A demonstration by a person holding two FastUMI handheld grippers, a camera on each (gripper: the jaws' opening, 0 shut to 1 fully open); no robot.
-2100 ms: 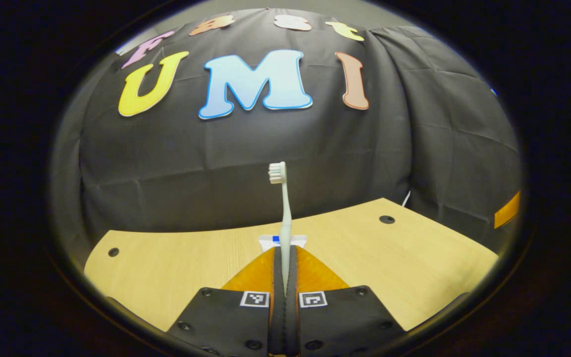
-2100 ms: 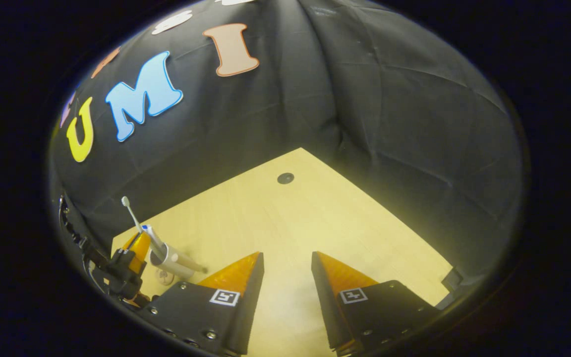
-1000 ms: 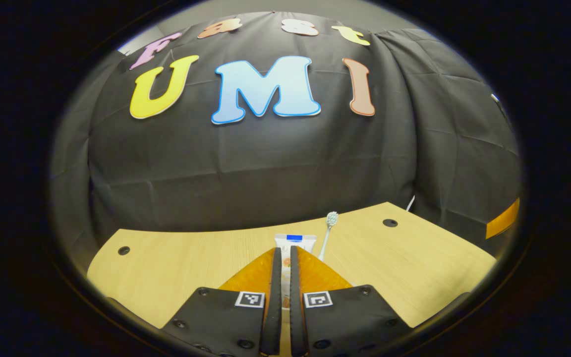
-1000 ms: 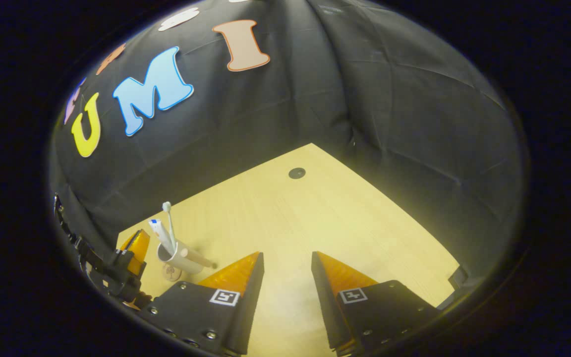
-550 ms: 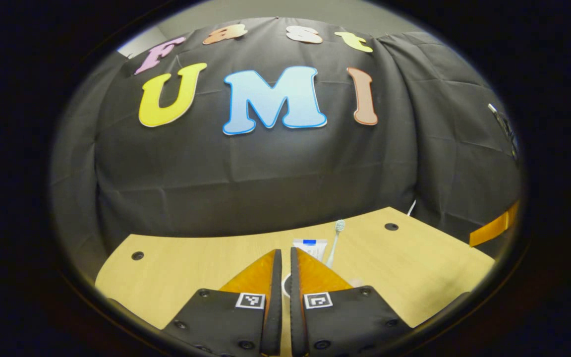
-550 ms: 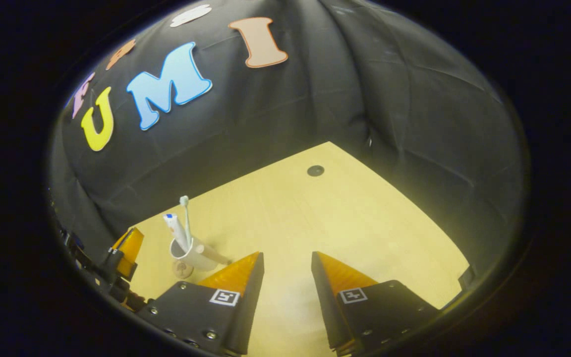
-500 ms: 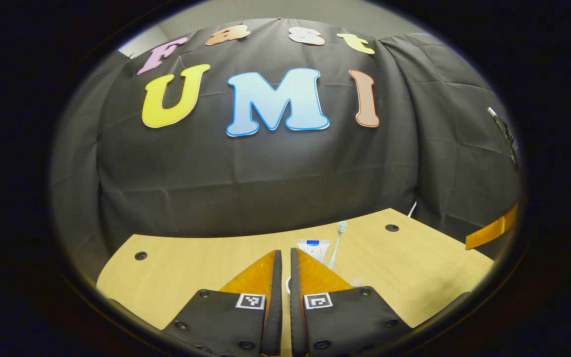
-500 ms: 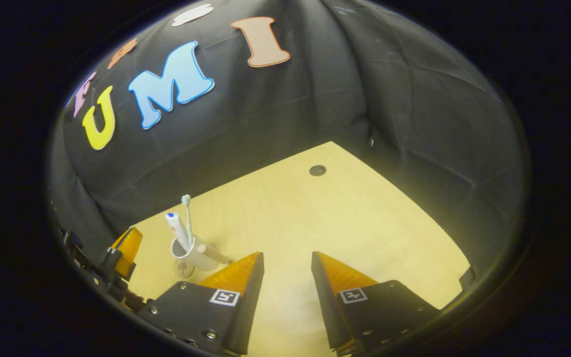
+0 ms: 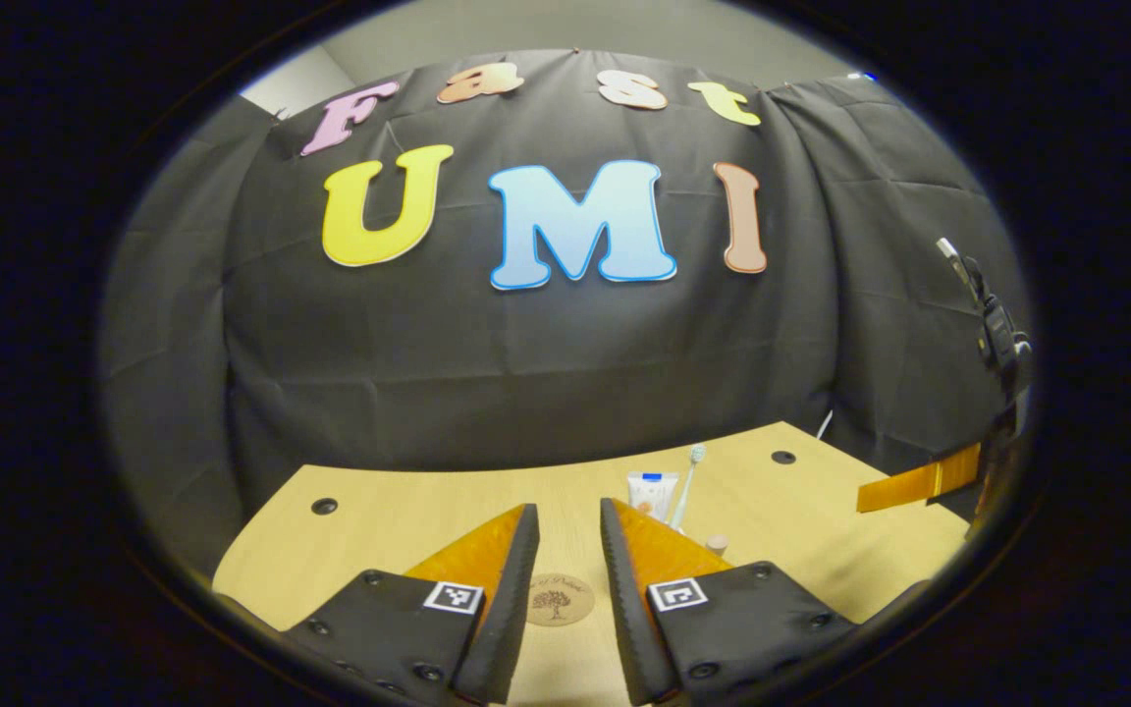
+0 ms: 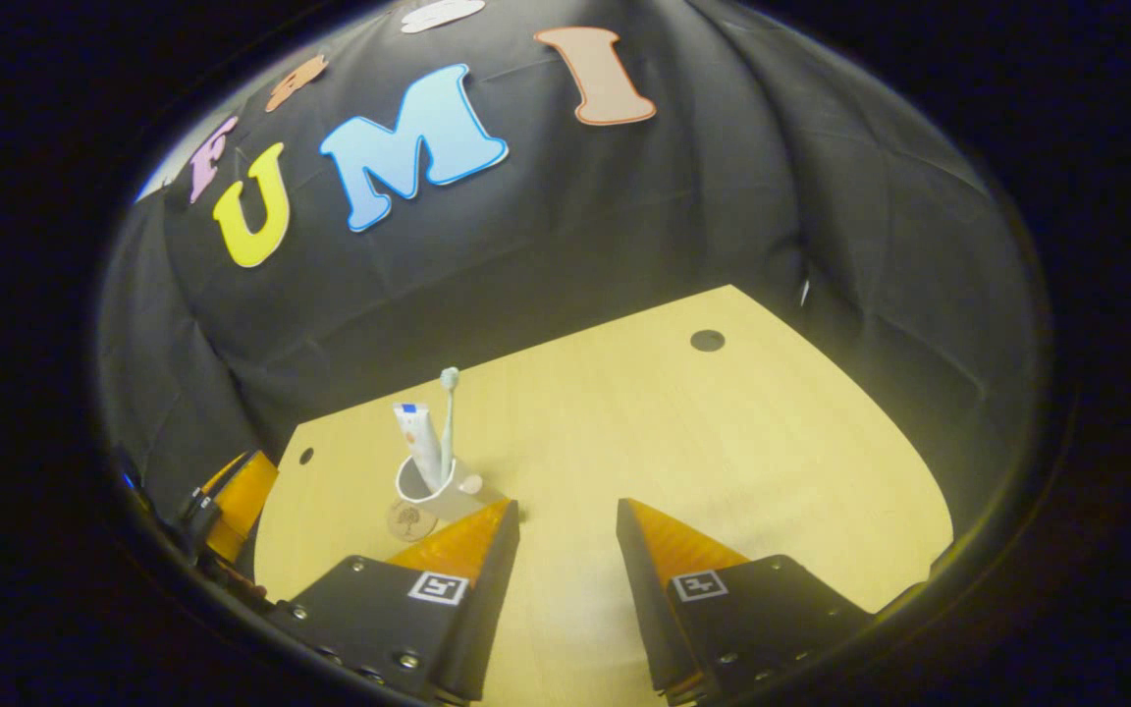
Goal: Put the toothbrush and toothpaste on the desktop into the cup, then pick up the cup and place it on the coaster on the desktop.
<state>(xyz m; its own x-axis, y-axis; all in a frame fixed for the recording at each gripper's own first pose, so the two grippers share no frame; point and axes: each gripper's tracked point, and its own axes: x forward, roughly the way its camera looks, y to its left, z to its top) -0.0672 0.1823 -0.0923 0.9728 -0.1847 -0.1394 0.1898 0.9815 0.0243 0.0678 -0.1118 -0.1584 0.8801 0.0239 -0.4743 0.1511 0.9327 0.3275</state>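
Both the toothbrush and toothpaste stand in the cup, beside the coaster on the desk. Left gripper and right gripper are parted, each holding nothing.

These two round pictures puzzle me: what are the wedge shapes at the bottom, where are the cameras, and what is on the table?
There is no robot arm. A person holds a two-finger gripper in each hand, and a fisheye camera rides on each one, looking forward along its fingers. Those fingers are the wedges you see.

In the left gripper view, the left gripper is open and holds nothing. Between its fingers lies a round wooden coaster on the wooden desktop.

In the right gripper view, the right gripper is also open and empty. To its left stands a white cup with the toothbrush and toothpaste tube standing in it. The cup stands beside the coaster, not on it.
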